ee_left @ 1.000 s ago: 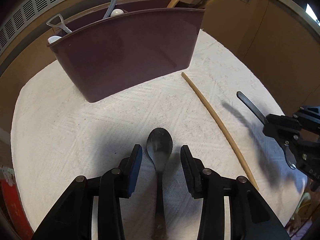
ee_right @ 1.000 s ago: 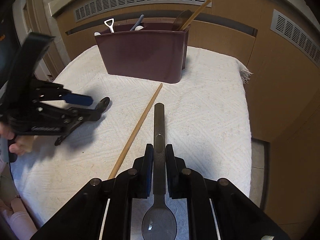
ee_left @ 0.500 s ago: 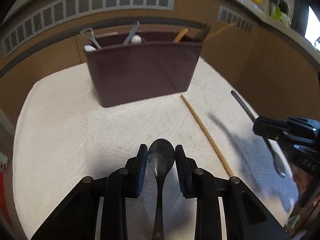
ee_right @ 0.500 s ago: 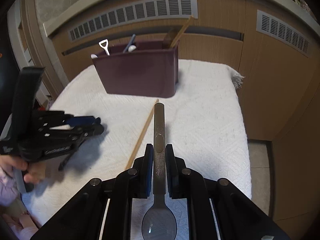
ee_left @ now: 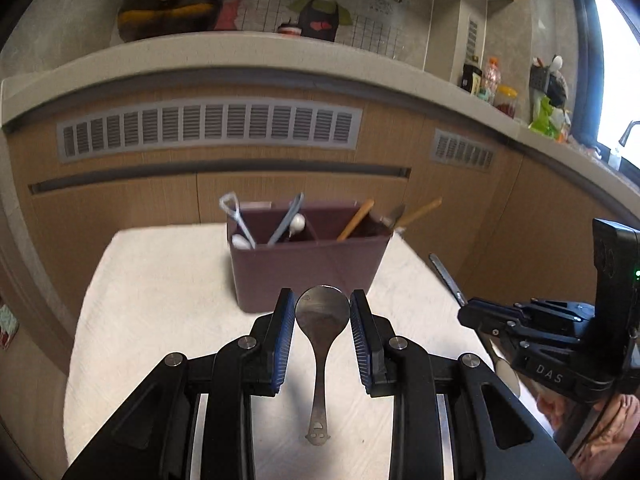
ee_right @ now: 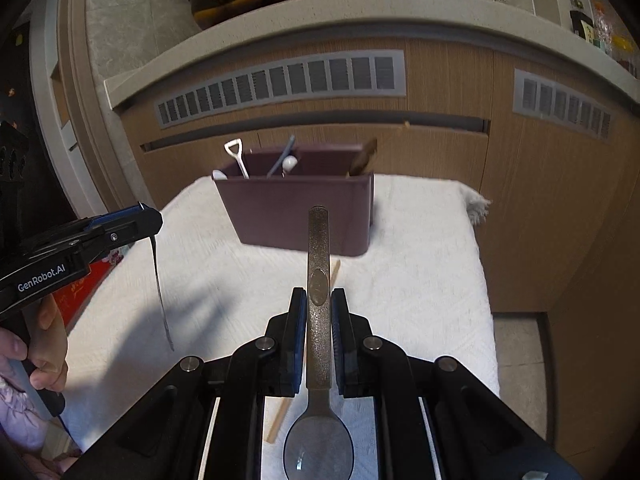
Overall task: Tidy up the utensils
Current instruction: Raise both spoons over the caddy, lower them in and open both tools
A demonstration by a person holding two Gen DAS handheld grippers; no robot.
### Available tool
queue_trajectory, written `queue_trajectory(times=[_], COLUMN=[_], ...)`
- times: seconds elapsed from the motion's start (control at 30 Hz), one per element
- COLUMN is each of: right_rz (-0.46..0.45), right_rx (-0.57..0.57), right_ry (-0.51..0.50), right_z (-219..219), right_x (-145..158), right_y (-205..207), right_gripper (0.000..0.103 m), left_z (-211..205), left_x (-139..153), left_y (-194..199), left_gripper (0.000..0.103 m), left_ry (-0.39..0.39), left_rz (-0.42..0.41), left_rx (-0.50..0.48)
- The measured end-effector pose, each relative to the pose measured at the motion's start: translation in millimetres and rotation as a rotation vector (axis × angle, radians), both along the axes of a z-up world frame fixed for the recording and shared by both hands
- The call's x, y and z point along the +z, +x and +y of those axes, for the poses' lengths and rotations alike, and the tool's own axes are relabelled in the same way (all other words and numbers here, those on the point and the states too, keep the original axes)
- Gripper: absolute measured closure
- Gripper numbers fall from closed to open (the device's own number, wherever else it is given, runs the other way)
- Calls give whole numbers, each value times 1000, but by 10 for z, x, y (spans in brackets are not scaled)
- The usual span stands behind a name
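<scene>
Transport step is judged to be in hand: both spoons are gripped and lifted clear of the white textured cloth [ee_right: 420,280], neither yet deposited. Left gripper [ee_left: 322,312] is clenched on the bowl of a dark metal spoon [ee_left: 321,320], handle hanging down towards the camera. Right gripper [ee_right: 319,306] is clamped on the flat speckled handle of a second metal spoon [ee_right: 318,280], bowl nearest the lens, handle tip aimed at the maroon plastic utensil caddy [ee_right: 296,216]. Caddy is seen standing at the far edge of the cloth, already holding several utensils, pale ones left, wooden ones right. Next move is judged to call for carrying each spoon above the caddy rim, tipping it near upright, and releasing into a compartment one at a time so the grippers do not collide. A thin wooden chopstick [ee_right: 334,270] lies on the cloth below the right gripper and would be left for a later pick. Right wrist view alone shows that chopstick, plus the left spoon hanging edge-on. Left wrist view alone shows the caddy's inner divider and the smiley cut-out at its spoon's handle end.
</scene>
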State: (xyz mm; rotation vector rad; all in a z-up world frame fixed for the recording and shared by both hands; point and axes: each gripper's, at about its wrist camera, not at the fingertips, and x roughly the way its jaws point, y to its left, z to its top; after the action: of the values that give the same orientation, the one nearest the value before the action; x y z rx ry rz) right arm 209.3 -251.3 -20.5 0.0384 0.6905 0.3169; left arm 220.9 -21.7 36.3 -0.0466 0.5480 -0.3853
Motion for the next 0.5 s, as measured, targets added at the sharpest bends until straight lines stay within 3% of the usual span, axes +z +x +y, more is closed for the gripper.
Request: queue_trajectory(times=[0.13,0.27,0.37,0.5], right_rz=[-123,-383,-473,-482], right_rx=[7,-40,-74,-119], right_ry=[7,61,164,247], right_z=[42,13,-65,-94], right_x=[431,1235,1579,1618], right_y=[64,200,407,722], right_gripper=[93,93,92,92], left_z=[36,64,92,170], left_x=[602,1235,1405,1366], left_y=[23,160,396,778], left_gripper=[74,74,74,74], left_ry=[-54,-92,-116,-156], left_rz=[-134,-290,-322,-300], left_rx=[-3,-3,12,27])
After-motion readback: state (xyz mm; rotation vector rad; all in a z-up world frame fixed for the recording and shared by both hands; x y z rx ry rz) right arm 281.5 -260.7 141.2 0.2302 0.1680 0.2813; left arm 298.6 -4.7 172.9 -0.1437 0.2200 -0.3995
